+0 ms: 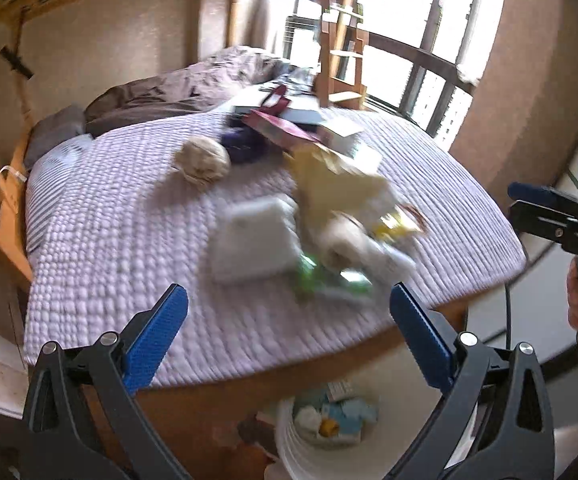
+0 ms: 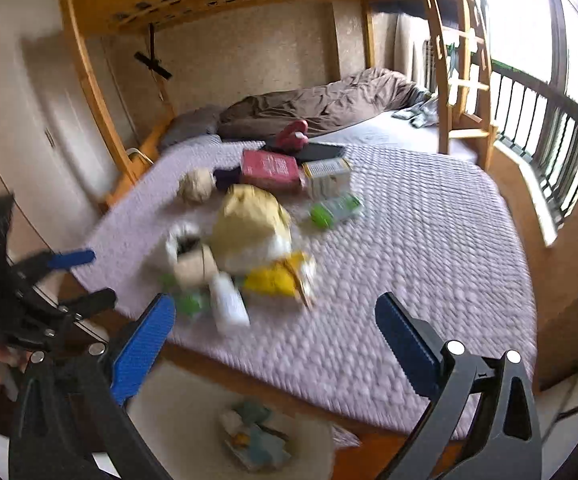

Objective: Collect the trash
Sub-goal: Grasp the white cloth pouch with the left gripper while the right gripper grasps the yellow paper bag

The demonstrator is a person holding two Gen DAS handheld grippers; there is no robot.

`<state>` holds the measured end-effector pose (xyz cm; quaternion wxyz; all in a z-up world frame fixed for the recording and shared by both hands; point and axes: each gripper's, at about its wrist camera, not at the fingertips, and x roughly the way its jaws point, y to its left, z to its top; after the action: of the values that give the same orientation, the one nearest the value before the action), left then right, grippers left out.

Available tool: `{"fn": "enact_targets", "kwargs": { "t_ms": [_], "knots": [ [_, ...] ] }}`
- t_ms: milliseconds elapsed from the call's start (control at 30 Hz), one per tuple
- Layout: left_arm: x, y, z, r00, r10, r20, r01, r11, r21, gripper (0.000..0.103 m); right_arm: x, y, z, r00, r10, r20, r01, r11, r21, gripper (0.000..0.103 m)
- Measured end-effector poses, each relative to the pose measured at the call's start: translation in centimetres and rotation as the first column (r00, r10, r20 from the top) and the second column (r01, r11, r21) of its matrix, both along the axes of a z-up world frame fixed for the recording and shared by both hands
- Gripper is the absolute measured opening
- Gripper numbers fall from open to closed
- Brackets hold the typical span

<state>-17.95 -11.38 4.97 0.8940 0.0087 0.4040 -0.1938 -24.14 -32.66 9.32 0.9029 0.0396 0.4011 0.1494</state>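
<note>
Both claws hang released and empty, the left gripper [image 1: 289, 312] and the right gripper [image 2: 275, 320] each with blue pads spread wide above the near edge of the bed [image 1: 129, 240]. Ahead of them lies the trash: a yellow paper bag [image 2: 249, 220], a yellow wrapper [image 2: 277, 276], a green-capped bottle [image 2: 335, 210] and a crumpled paper ball [image 1: 203, 158], with a red box [image 2: 271, 170] farther off. Below and between the fingers stands the white bin [image 1: 309, 440], already holding scraps, nothing blocking it.
</note>
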Motion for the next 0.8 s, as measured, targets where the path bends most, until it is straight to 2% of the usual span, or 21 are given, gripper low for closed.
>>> {"fn": "enact_targets", "kwargs": {
  "t_ms": [133, 233, 400, 500, 700, 800],
  "knots": [
    [3.2, 1.5, -0.6, 0.999, 0.032, -0.038, -0.033, 0.999, -0.036, 0.102, 4.7, 1.0, -0.1, 0.999, 0.04, -0.031, -0.039, 0.999, 0.021, 0.099],
    [5.3, 1.7, -1.6, 0.996, 0.04, -0.081, -0.045, 0.997, -0.061, 0.102, 8.9, 1.5, -1.6, 0.989, 0.075, -0.129, -0.059, 0.99, 0.129, 0.099],
    [7.5, 1.3, -3.3, 0.99, 0.026, -0.137, -0.038, 0.996, -0.083, 0.102, 14.0, 3.2, -4.7, 0.962, 0.096, -0.254, -0.053, 0.984, 0.17, 0.099],
    [8.3, 0.9, -3.9, 0.988, 0.005, -0.157, -0.019, 0.996, -0.091, 0.102, 15.8, 4.1, -6.2, 0.942, 0.121, -0.313, -0.051, 0.974, 0.223, 0.099],
    [9.5, 0.3, -5.1, 0.982, -0.019, -0.186, 0.002, 0.996, -0.092, 0.102, 17.6, 6.1, -8.0, 0.921, 0.143, -0.363, -0.068, 0.975, 0.211, 0.099],
    [9.7, 0.1, -5.6, 0.982, -0.026, -0.189, 0.009, 0.996, -0.089, 0.101, 18.3, 6.7, -9.2, 0.91, 0.152, -0.385, -0.073, 0.974, 0.213, 0.093]
  ]
}}
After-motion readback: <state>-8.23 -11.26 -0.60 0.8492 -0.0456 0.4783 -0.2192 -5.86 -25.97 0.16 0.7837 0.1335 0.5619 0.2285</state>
